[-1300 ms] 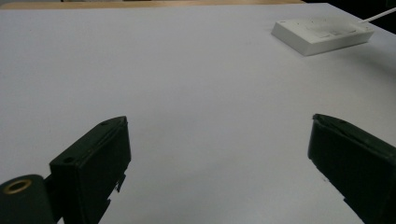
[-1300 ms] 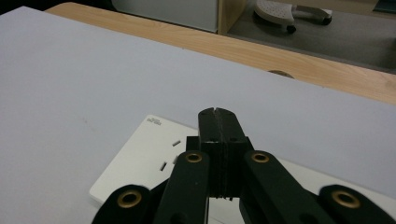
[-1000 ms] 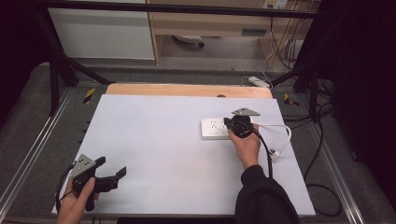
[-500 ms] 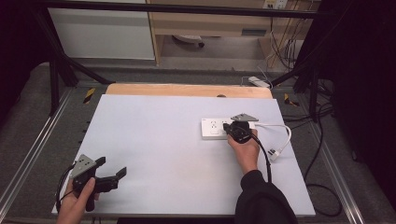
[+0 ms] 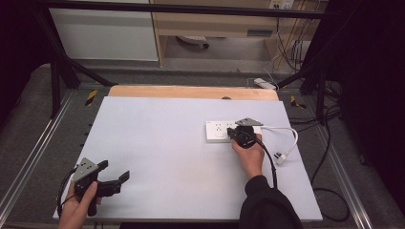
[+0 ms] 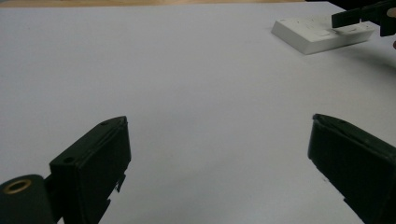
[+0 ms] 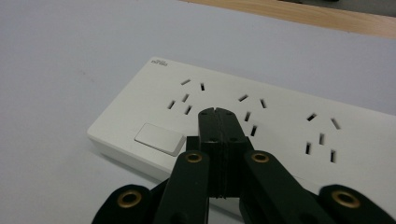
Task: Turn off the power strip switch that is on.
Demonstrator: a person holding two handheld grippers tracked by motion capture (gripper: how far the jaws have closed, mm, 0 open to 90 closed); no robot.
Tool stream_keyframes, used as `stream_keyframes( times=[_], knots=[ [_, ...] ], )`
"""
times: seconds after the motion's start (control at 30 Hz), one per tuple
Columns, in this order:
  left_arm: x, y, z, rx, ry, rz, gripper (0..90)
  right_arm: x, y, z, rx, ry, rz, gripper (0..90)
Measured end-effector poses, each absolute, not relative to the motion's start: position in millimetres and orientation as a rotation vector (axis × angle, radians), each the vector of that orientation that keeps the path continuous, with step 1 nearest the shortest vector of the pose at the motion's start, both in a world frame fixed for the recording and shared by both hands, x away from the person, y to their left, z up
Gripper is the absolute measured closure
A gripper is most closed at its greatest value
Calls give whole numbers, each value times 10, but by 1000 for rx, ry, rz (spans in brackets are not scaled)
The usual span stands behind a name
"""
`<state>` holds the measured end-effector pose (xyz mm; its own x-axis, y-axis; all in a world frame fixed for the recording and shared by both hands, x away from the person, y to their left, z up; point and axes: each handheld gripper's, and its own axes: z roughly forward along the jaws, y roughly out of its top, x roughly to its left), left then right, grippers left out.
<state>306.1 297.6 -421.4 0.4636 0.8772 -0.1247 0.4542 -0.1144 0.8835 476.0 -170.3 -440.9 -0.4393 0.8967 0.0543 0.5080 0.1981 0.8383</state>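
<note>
Since 1 second ago the right gripper [image 5: 235, 135] has edged slightly toward the near edge of the white power strip [image 7: 261, 116], jaws pressed together, empty. The strip lies right of the table's [image 5: 157, 143] centre. The left gripper [image 5: 114, 177] gapes empty.

The power strip [image 7: 261, 121] is white, with dark slots in three groups, a pale grey rocker switch [image 7: 159, 139] and small grey lettering at one corner. Its cable [image 5: 286, 136] and plug [image 5: 282, 156] are white too. The worktop [image 5: 167, 143] is a plain pale grey-white with a light wooden strip along its far edge. Both the right gripper [image 7: 218, 114] and left gripper [image 5: 114, 177] are black; brass-coloured rivets dot the right one's arms, and grey plates top each. The sleeve [image 5: 267, 205] is black
</note>
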Motion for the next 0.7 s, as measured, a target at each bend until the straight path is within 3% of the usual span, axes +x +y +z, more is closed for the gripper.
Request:
stream_keyframes(
  times=[0.7],
  knots=[
    [3062, 2973, -4216, 1746, 1138, 547, 58, 4728, -1723, -4455, 1302, 2010, 1160, 900]
  ],
)
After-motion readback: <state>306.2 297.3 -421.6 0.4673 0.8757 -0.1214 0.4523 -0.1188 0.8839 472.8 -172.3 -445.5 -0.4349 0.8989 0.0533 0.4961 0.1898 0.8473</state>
